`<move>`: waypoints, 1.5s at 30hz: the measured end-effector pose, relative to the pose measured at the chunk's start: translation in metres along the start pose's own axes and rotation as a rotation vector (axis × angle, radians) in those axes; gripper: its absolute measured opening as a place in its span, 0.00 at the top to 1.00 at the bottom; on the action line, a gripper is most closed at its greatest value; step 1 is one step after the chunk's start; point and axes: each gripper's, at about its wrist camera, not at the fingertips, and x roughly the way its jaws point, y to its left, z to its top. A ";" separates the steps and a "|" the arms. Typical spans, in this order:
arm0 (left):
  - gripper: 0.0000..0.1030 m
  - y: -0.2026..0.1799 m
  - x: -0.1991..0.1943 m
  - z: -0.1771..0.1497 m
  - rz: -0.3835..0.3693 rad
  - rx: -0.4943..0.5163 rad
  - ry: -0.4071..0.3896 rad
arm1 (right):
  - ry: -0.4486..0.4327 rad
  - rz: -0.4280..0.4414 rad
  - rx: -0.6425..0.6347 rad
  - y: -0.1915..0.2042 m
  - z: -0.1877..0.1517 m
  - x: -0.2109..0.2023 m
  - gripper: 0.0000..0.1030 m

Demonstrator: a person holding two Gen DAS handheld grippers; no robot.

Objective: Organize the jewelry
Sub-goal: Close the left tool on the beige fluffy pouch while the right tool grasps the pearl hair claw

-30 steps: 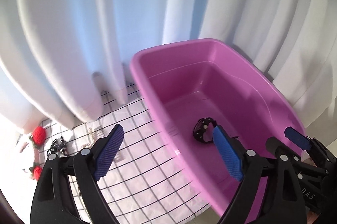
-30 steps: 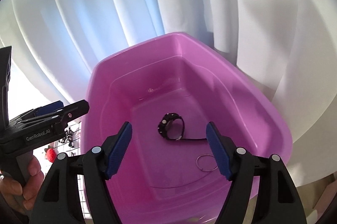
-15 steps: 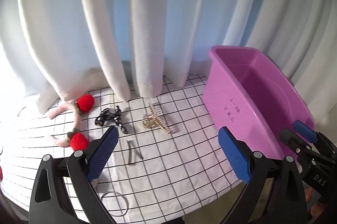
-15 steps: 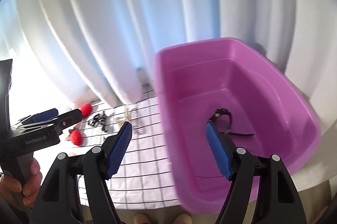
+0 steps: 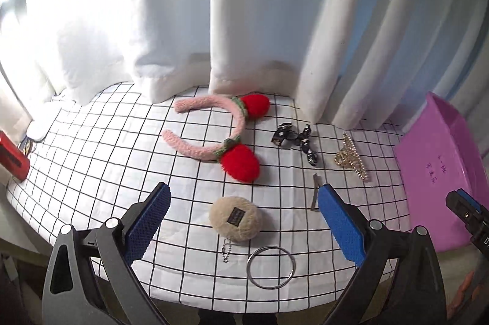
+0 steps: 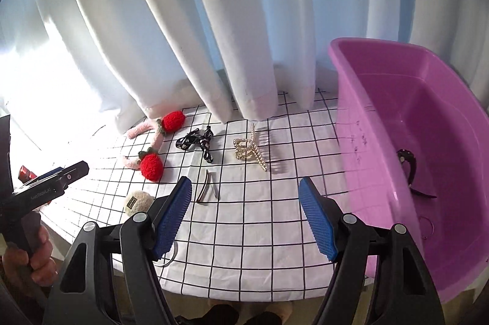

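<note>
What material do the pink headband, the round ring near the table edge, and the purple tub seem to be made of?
Pink headband: fuzzy plush fabric, judging by its soft nap.
Ring: probably metal; thin, silvery, with a shine.
Purple tub: most likely moulded plastic; smooth, glossy walls of one even colour.

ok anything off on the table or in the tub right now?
Nothing damaged or spilled. Only oddity: a red object sits at the cloth's far left edge, apart from the loose accessories and cut off by the frame. The pink tub stands upright, holding a black item.
</note>
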 end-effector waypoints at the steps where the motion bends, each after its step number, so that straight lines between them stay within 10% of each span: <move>1: 0.08 0.008 0.003 -0.004 0.013 -0.020 0.009 | 0.010 0.002 -0.008 0.003 0.001 0.006 0.33; 12: 0.08 0.050 0.050 -0.046 0.094 -0.117 0.119 | 0.103 0.019 -0.052 0.018 0.000 0.070 0.33; 45: 0.08 0.010 0.139 -0.061 0.097 -0.126 0.202 | 0.278 -0.022 -0.074 -0.010 0.031 0.233 0.33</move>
